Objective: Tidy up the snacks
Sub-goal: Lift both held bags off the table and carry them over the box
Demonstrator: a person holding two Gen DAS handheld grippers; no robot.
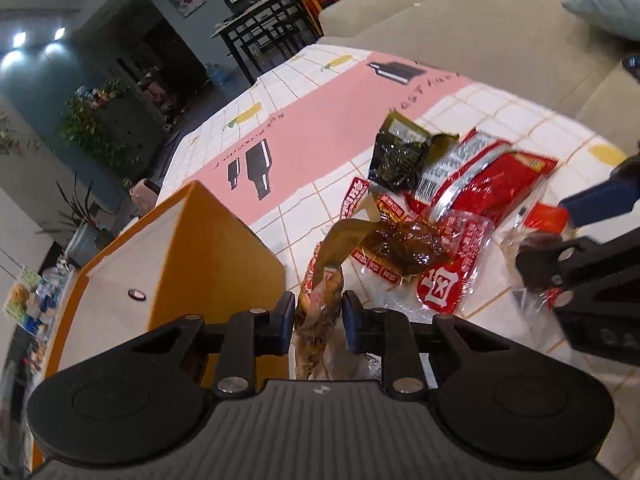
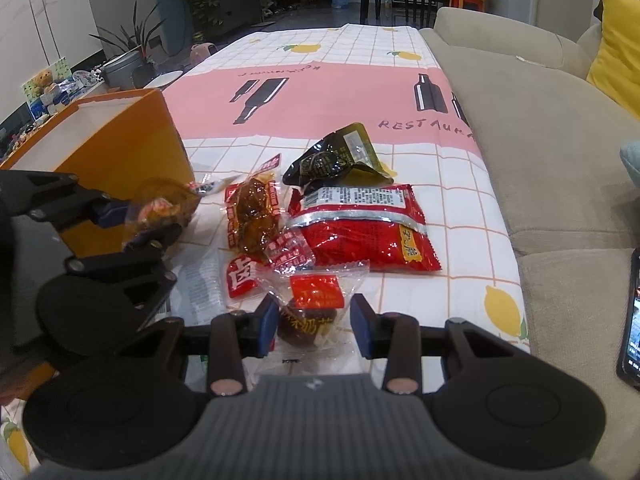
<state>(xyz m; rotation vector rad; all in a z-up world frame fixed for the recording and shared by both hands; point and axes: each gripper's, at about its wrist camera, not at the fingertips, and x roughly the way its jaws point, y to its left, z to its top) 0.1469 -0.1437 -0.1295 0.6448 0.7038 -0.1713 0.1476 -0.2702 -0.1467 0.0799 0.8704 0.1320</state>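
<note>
Blue-padded, our left gripper [image 1: 316, 322] is clamped on a clear snack pack [image 1: 318, 312] at lower centre, beside the orange box [image 1: 192, 248]. Our right gripper [image 2: 314, 326] stands spread around a dark pastry [image 2: 306, 320] — not touching it. Farther up the cloth [image 2: 320, 92] lie a red bag [image 2: 360, 232] and a black pouch [image 2: 332, 160].

Your beige sofa [image 2: 532, 152] runs along the tablecloth [image 2: 320, 92]; a yellow cushion [image 2: 616, 68] sits on it, a phone [image 2: 632, 320] at its near end.
</note>
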